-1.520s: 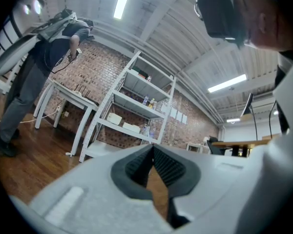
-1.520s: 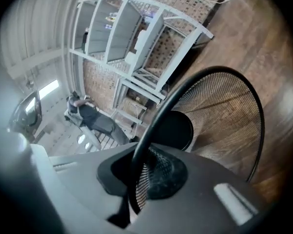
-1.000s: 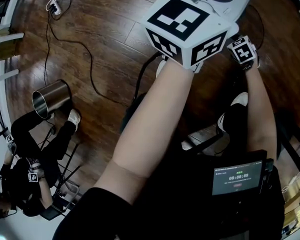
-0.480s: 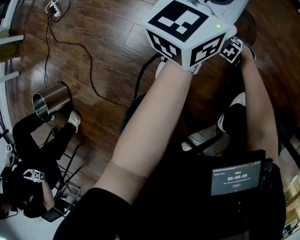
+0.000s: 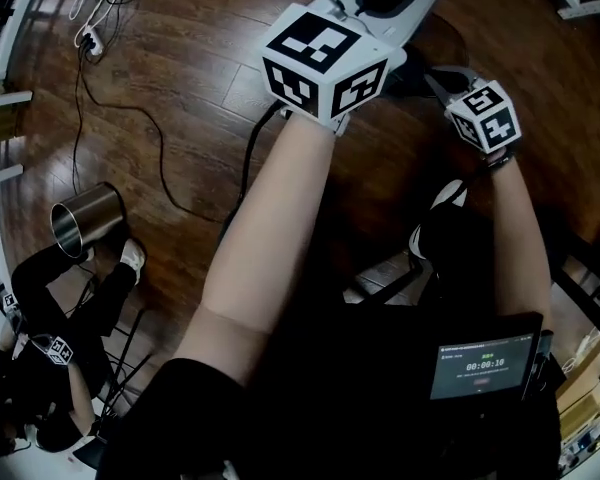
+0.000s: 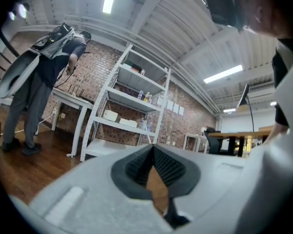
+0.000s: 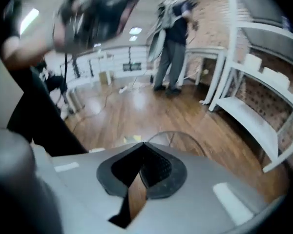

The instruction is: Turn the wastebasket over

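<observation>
left gripper point(image 6: 153, 148): ribbed dark pads closed together, nothing held | right gripper point(image 7: 144, 146): pads shut likewise, empty | wastebasket point(image 7: 177, 131): thin round rim seen just beyond, on glossy wood floor point(image 7: 136, 106)

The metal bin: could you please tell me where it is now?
In the head view the metal bin is at the far left on the wooden floor, beside another person's white shoe.

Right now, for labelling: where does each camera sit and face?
Head view: on the person's head, steeply down at the wood floor; both forearms show.
Left gripper view: on the left tongs, level toward white shelving; shut tips show.
Right gripper view: on the right tongs, tilted down at floor; shut tips show.
Gripper views share the shelving and a standing person.
</observation>
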`<state>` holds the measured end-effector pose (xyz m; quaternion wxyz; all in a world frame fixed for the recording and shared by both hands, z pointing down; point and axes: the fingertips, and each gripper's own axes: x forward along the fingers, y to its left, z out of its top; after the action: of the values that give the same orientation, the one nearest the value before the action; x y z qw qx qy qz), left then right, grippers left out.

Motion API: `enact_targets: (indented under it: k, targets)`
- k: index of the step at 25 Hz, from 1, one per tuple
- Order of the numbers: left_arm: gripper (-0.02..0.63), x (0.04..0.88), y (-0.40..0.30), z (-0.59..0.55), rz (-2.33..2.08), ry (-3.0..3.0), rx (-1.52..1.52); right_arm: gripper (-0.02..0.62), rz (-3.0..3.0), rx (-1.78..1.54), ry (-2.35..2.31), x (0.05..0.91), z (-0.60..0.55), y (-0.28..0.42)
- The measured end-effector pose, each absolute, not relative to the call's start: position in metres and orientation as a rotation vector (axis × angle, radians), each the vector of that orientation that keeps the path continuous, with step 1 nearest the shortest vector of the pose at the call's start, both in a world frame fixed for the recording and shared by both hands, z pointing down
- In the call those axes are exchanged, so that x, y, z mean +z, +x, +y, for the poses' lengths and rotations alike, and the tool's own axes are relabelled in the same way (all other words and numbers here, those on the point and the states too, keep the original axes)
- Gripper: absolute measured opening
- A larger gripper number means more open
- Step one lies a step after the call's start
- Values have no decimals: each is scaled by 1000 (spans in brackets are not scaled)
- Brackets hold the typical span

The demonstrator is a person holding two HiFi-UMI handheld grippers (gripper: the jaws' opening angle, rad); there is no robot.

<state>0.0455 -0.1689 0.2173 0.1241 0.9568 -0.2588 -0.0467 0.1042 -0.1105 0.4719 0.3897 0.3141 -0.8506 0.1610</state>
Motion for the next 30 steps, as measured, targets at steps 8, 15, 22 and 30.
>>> enact_targets:
  k: [8,15,22,30]
  targets:
    - [3,229,78,-141,-732,2827,-71,10,-2703,367,1526,252,-103,140]
    - [3,270,112,-110,-698,2904,83,9,-2800,288,1448,282,-97,139]
    - [3,296,107,-91,-699,2879,116,9,-2814,252,1444,282,-78,150]
    - [3,292,115,-84,-665,2878,78,9,-2817,234,1434,281,-73,148]
